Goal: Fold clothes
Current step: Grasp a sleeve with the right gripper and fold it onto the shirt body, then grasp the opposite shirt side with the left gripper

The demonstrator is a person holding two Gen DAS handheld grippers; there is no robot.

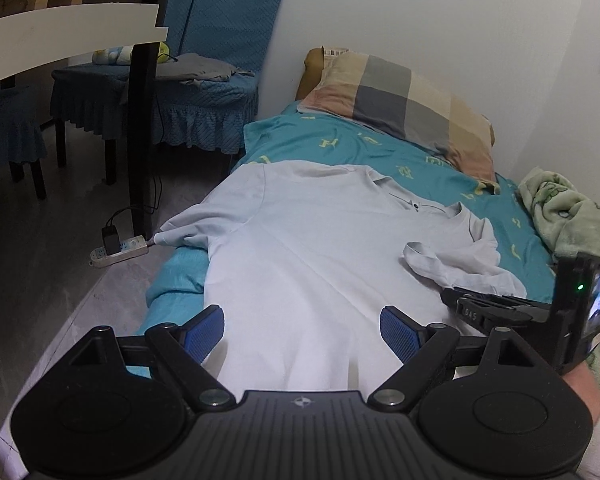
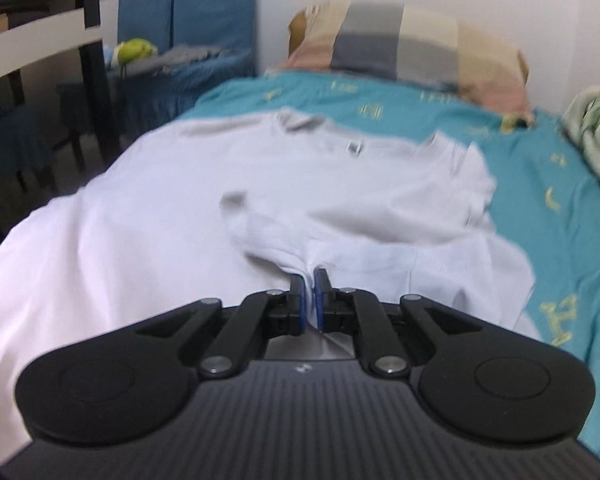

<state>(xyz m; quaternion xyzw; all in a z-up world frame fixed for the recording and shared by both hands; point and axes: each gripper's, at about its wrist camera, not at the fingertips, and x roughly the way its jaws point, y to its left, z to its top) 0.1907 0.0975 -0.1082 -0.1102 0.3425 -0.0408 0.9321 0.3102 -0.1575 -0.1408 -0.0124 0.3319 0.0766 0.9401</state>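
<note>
One pale polo shirt (image 1: 300, 240) is spread on the teal bedsheet (image 1: 340, 148), centre frame. Sleeve fabric is pinched by the closed right gripper (image 2: 310, 300). Nothing is held by the wide-open left gripper (image 1: 302, 332). Risk noted: thin pinch may slip, letting the fold bunch.

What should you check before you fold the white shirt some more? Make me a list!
1. Right tool pinching the pale white cotton shirt: ok, fabric sits between its blue pads.
2. Left tool free to help: ok, its jaws stand wide over the shirt's lower part with nothing between them.
3. Shirt lying flat: not ok, the sleeve side by the right tool is bunched up.
4. Room on the teal patterned bedsheet: ok, bare sheet shows beyond the collar.
5. Checked pillow and green fleece blanket out of the way: ok, both lie apart from the shirt.
</note>
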